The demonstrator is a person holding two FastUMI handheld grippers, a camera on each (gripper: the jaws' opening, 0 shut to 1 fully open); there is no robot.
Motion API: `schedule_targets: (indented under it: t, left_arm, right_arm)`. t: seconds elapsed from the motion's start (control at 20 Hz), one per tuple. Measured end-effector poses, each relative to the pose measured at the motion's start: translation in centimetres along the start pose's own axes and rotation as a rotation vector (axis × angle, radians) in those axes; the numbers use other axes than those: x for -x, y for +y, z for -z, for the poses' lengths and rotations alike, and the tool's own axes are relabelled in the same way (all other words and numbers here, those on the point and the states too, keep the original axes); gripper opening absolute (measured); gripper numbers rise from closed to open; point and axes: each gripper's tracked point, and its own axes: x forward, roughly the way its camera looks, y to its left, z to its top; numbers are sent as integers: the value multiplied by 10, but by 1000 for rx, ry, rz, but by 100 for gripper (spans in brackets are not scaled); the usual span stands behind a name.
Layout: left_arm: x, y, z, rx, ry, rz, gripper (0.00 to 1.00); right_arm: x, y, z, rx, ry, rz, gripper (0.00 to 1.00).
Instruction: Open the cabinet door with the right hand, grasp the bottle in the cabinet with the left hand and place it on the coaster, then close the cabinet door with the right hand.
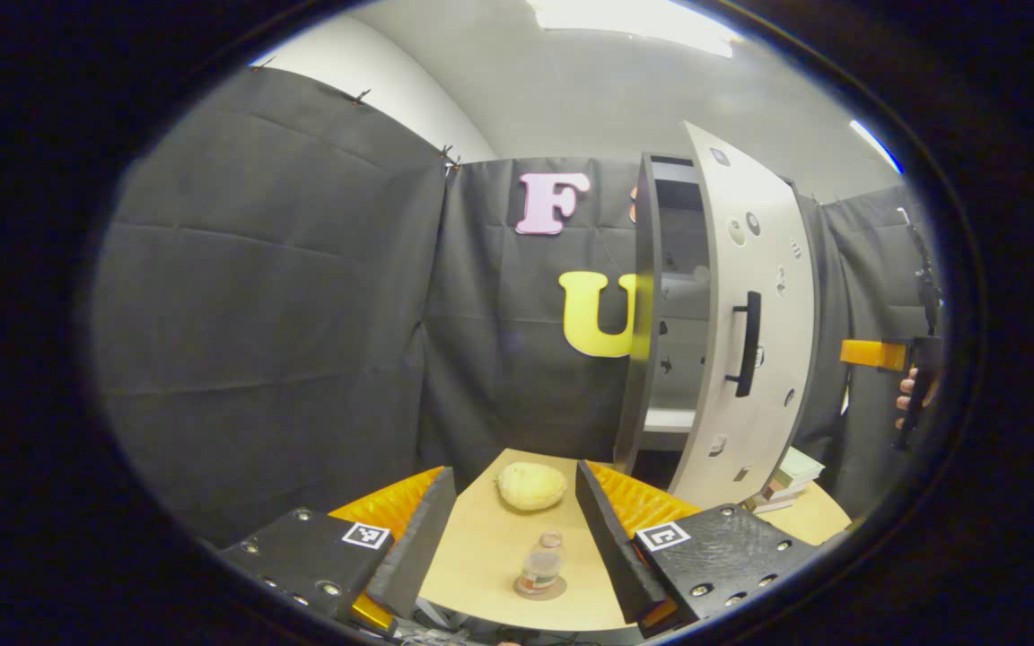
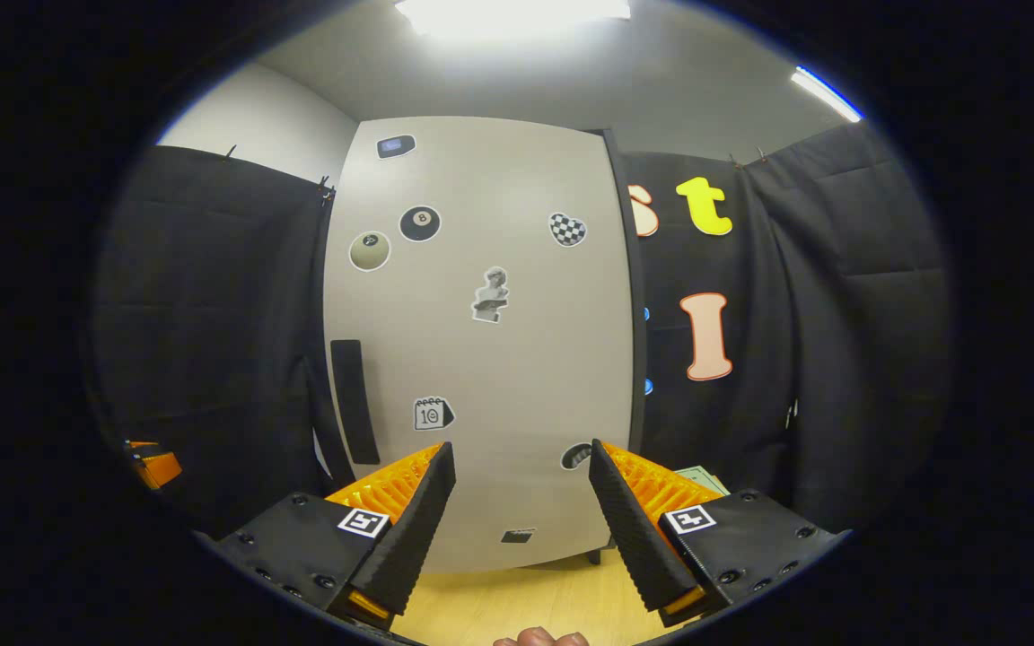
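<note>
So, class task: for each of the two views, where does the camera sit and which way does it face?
Left gripper view: rides the open left gripper, facing the bottle on the coaster; a hand at right.
Right gripper view: rides the open right gripper, facing the cabinet door; a fingertip below.
Shared: door, table.

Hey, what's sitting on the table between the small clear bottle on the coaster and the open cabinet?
In the left gripper view, a pale yellow round melon-like fruit lies on the wooden table between the small clear plastic bottle on its round coaster and the grey cabinet.
</note>
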Motion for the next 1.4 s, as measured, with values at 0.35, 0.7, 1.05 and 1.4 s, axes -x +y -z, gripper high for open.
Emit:
schedule_targets:
  t: [0.35, 0.7, 1.05, 1.4]
  left_arm:
    - [8, -60, -12, -58, -11, 135, 82]
    - [7, -106, -21, -46, -16, 236, 81]
    - [13, -117, -19, -64, -3, 246, 81]
    - [22, -101, -11, -73, 10, 209, 81]
  right_arm:
    - [28, -43, 24, 59, 32, 106, 96]
    - [38, -41, 43, 84, 63, 112, 96]
    - [38, -33, 47, 58, 64, 98, 89]
    - [28, -29, 46, -3, 76, 97, 89]
